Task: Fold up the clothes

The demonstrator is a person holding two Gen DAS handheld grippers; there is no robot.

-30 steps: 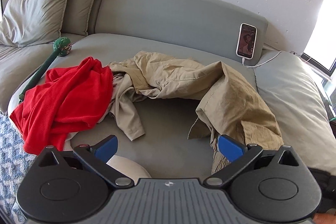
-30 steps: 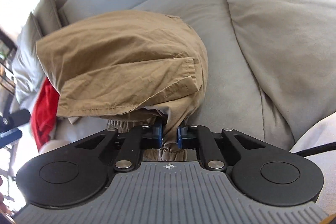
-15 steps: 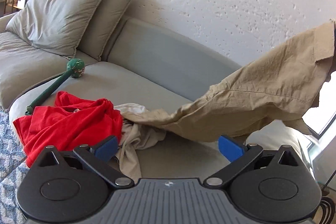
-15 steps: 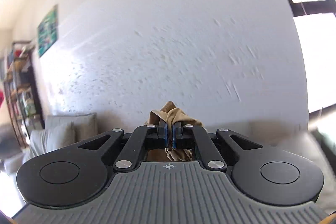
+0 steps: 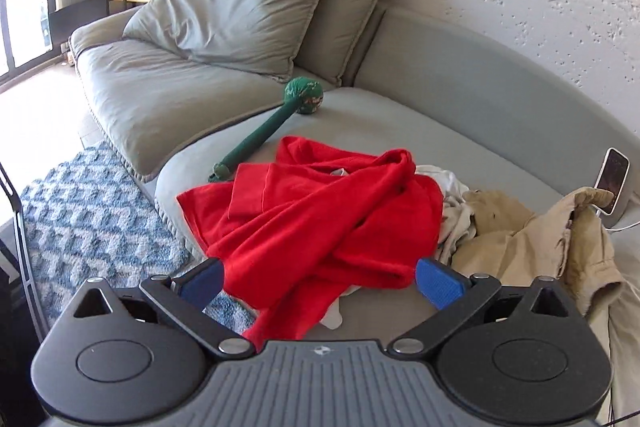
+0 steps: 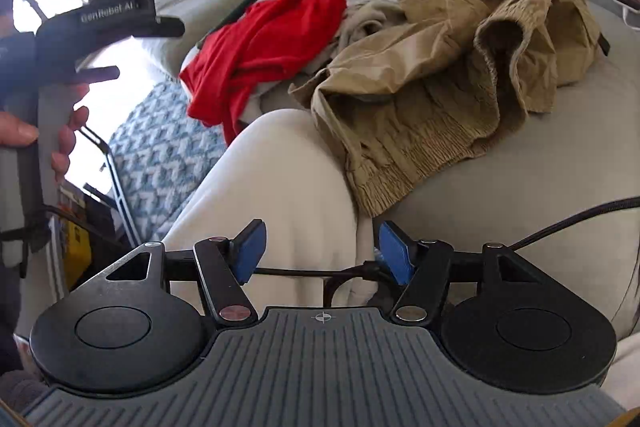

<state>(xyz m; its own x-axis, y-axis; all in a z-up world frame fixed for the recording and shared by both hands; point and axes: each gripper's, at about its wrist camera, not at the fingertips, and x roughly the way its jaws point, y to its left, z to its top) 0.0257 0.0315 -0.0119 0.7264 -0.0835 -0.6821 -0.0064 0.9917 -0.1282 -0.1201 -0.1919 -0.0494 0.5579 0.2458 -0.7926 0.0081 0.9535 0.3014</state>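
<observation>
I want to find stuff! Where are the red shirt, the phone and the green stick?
red shirt (image 5: 320, 219), left wrist view, middle of the crumpled cloth
phone (image 5: 611, 183), left wrist view, its screen
green stick (image 5: 264, 135), left wrist view, midway along its shaft

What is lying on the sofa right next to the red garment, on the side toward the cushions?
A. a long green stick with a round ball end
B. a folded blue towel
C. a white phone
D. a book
A: the green stick lies on the sofa just beyond the red garment.
</observation>
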